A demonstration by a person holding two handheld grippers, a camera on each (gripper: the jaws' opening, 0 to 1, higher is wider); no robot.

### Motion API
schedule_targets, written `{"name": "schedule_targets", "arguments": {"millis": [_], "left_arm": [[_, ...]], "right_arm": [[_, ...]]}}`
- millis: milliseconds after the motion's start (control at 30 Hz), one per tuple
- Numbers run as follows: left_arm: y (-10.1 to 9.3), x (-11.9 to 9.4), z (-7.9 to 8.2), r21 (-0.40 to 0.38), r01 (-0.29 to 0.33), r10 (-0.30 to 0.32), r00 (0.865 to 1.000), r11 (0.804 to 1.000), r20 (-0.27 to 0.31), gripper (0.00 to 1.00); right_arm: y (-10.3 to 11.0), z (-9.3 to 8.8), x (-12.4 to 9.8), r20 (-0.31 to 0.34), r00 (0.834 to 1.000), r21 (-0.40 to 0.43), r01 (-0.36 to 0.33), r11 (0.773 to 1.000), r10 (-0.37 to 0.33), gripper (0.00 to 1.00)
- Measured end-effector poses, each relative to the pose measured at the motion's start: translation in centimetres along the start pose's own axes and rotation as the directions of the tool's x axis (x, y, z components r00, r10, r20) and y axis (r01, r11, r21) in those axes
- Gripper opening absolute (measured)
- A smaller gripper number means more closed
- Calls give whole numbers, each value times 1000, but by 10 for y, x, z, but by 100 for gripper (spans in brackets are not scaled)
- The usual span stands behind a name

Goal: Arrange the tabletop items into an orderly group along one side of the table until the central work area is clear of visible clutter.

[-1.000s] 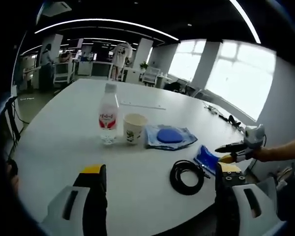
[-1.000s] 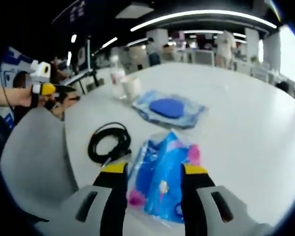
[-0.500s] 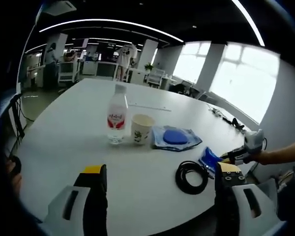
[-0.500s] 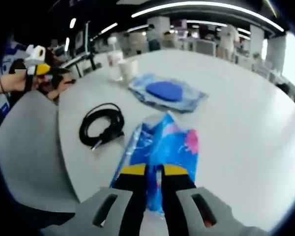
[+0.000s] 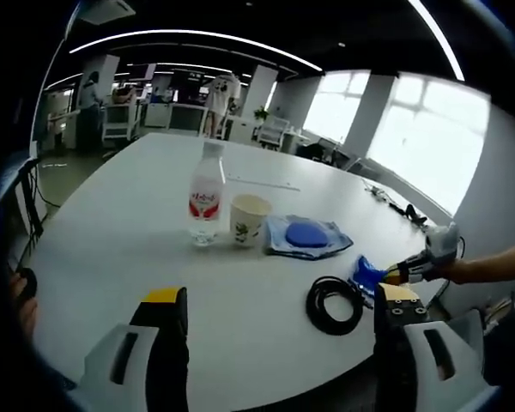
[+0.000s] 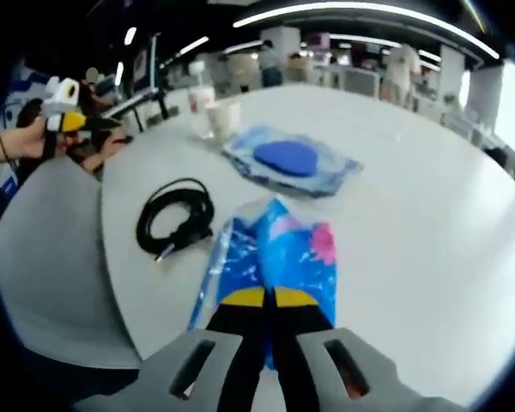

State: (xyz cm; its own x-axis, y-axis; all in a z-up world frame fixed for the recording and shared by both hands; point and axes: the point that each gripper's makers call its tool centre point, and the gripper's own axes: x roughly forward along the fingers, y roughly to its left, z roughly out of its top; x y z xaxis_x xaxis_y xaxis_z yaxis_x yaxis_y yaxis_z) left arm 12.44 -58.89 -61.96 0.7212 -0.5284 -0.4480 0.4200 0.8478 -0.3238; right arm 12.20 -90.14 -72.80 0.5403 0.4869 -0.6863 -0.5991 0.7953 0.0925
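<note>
Packet (image 6: pixel 279 257), blue and pink and crinkly, is what we have hold of: our right gripper (image 6: pixel 269 300) has its jaws pinched together on the near edge of it, at the table (image 6: pixel 429 215) edge closest to us. We judge it light and soft, a thin plastic wrapper that will flop and fold when lifted, and slick enough to slip from a shallow pinch; a bite well in from the edge, over the thicker middle, would hold better than the bare film rim.

Just beside the packet to the left lies a black coiled cable (image 6: pixel 175 219), limp but heavy enough to stay put; it would be best taken across several loops at once. Beyond the packet sits a blue pouch (image 6: pixel 290 163) with a round dark-blue pad inside, also soft. Farther off stand a paper cup (image 6: pixel 223 120) and a bottle (image 6: pixel 202 107), close together; the cup will crush easily, and the bottle is stiff and smooth.

Our left gripper (image 5: pixel 275 309) hangs above the near table edge with jaws wide apart, holding nothing, well short of the bottle (image 5: pixel 205 199) and cup (image 5: pixel 248 220).
</note>
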Motion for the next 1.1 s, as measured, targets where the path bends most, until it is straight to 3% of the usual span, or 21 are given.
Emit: {"name": "schedule_targets", "arguments": {"millis": [933, 1100], "left_arm": [[-12, 2, -4, 41, 59, -58, 998, 997, -36, 92], [-16, 2, -4, 37, 72, -71, 997, 997, -35, 92]], "right_arm": [[-13, 22, -21, 33, 999, -125, -35, 991, 39, 0], [-22, 28, -29, 62, 997, -79, -35, 996, 40, 0]]}}
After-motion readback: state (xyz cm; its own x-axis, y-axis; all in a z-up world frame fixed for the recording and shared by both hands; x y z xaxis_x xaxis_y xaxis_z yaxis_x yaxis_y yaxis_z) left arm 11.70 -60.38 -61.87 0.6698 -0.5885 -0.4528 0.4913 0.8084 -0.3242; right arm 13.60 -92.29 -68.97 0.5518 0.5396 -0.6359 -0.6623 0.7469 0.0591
